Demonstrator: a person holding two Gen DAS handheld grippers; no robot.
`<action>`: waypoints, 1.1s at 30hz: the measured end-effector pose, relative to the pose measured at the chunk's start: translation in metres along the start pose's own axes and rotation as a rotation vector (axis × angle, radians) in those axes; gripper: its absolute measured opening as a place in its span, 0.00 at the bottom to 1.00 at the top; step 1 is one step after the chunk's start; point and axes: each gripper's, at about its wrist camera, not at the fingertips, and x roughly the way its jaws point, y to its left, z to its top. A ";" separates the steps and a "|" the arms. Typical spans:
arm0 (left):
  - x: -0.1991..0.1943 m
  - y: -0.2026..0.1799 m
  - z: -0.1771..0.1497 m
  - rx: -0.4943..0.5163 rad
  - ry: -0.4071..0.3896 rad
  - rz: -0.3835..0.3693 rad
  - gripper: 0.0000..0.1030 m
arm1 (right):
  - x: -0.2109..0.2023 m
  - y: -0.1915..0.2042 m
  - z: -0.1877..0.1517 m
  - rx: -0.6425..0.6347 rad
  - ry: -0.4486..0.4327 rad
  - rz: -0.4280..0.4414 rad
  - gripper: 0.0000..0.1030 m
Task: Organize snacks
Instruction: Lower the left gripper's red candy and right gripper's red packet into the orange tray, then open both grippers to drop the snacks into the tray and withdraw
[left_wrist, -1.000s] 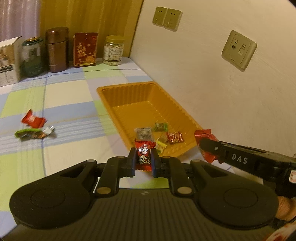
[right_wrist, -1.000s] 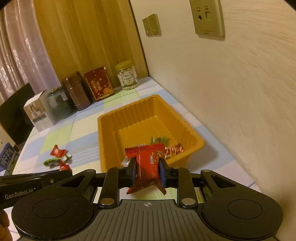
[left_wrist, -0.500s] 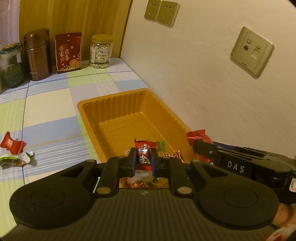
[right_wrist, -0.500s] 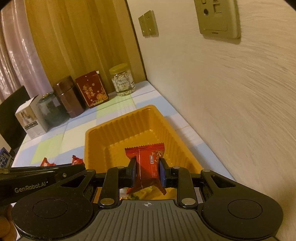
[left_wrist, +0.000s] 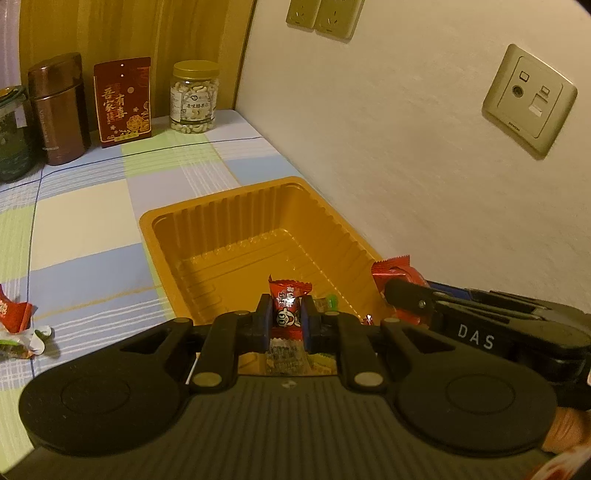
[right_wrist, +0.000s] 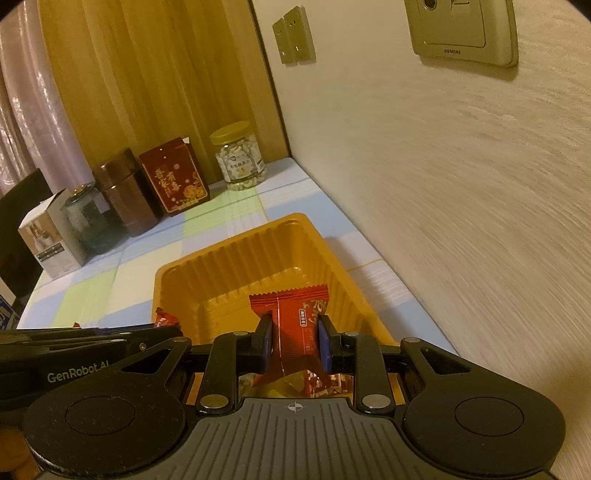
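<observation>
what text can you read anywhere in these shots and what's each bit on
"DAS": on the right tongs, seen from the left wrist.
"GenRobot.AI": on the left tongs, seen from the right wrist.
"SIEMENS": on the wall socket plate.
Gold Chinese characters: on the red box.
Print on the cashew jar label and both held candy wrappers: too small to read.

tray (left_wrist: 177, 218) beside wall (left_wrist: 406, 155), jars (left_wrist: 194, 98) behind
</observation>
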 end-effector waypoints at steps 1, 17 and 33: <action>0.002 0.001 0.000 -0.001 0.001 -0.001 0.13 | 0.001 0.000 0.000 0.000 0.001 0.000 0.25; -0.014 0.033 -0.011 -0.043 -0.014 0.064 0.39 | 0.008 -0.002 0.000 0.020 0.018 0.008 0.25; -0.065 0.052 -0.054 -0.097 -0.063 0.144 0.50 | 0.007 0.008 0.007 0.086 -0.016 0.082 0.59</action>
